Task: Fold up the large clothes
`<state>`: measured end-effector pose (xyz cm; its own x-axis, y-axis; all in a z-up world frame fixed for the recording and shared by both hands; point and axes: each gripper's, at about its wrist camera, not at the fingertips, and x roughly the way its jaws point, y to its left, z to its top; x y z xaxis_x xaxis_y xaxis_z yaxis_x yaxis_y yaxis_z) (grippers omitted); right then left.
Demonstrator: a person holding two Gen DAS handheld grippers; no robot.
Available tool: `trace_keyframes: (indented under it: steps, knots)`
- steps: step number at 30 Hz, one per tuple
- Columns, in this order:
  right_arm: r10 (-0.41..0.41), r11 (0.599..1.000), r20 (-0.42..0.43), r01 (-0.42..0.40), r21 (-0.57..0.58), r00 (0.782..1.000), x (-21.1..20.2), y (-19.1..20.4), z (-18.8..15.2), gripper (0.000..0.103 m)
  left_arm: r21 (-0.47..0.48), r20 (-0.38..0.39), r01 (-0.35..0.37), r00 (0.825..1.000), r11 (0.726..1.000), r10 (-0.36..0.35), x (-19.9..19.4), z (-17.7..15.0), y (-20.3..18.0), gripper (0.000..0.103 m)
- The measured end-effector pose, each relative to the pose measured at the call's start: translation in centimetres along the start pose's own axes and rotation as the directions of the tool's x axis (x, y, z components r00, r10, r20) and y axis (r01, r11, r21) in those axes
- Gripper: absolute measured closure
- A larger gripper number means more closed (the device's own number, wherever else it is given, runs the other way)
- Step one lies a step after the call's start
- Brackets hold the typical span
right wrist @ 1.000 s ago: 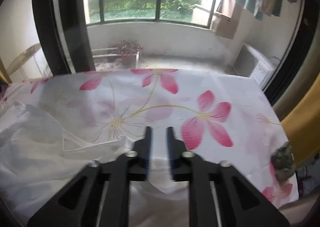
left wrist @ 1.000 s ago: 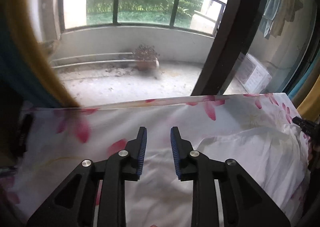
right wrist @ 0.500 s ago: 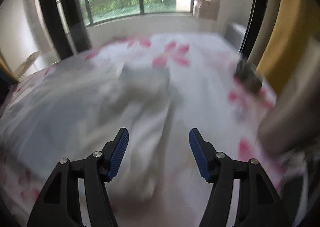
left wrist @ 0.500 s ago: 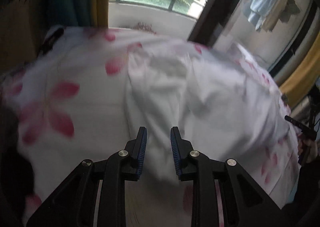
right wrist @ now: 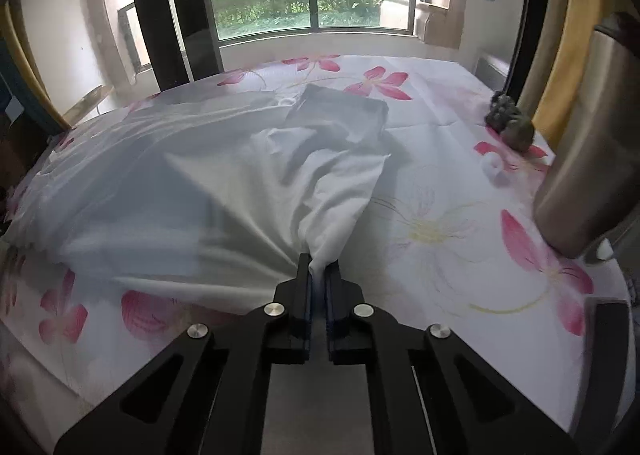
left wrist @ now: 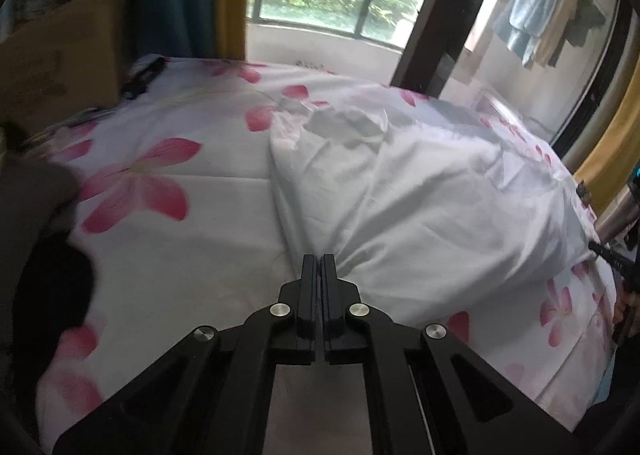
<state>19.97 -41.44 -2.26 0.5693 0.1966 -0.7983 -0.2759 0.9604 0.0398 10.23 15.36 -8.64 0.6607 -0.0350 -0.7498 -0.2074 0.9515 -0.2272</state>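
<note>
A large white garment (left wrist: 420, 191) lies rumpled on a white sheet with pink flowers (left wrist: 168, 215). In the left wrist view my left gripper (left wrist: 319, 259) is shut on the garment's near left corner, and the cloth fans away from the fingertips in tight creases. The right wrist view shows the same garment (right wrist: 224, 183) spread to the left, with a folded-over part at the back. My right gripper (right wrist: 318, 265) is shut on a bunched corner of it, which rises as a white cone from between the blue pads (right wrist: 308, 295).
A cardboard box (left wrist: 60, 55) stands at the sheet's left edge, with dark items beside it. A steel flask (right wrist: 588, 143) and a small dark lump (right wrist: 512, 123) sit on the right side. Balcony windows lie beyond. The floral sheet (right wrist: 440, 223) lies bare right of the garment.
Both grippers pulled back from the far side toward the near edge of the garment. The left jaws closed from slightly apart, the right from wide open, each onto a corner of the cloth.
</note>
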Motion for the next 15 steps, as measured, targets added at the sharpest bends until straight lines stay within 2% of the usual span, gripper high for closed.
trace_keyframes:
  steps: [3, 6, 9, 13, 15]
  knots:
    - [-0.020, 1.000, -0.002, 0.020, -0.014, 1.000, -1.1, -0.3, -0.4, 0.099, -0.033, 0.007, -0.010, 1.000, 0.999, 0.010, -2.0, -1.3, 0.4, 0.101]
    - [-0.031, 0.999, -0.003, 0.031, -0.023, 1.000, -2.3, -0.4, -1.1, 0.099, -0.082, -0.019, -0.012, 1.000, 0.997, 0.011, -3.9, -3.7, 1.0, 0.101]
    - [-0.041, 0.999, -0.013, 0.041, -0.025, 0.999, -3.3, -0.9, -2.0, 0.099, -0.102, -0.030, -0.046, 0.999, 0.994, 0.043, -5.9, -5.6, 1.4, 0.103]
    - [-0.045, 0.999, -0.041, 0.044, -0.021, 0.998, -4.4, -1.7, -3.8, 0.099, -0.121, -0.044, 0.019, 0.999, 0.993, -0.025, -7.1, -7.3, 2.0, 0.102]
    - [-0.051, 0.998, -0.056, 0.050, -0.025, 0.997, -4.6, -1.8, -4.6, 0.099, -0.114, -0.057, -0.015, 0.998, 0.993, 0.009, -6.9, -7.4, 2.0, 0.102]
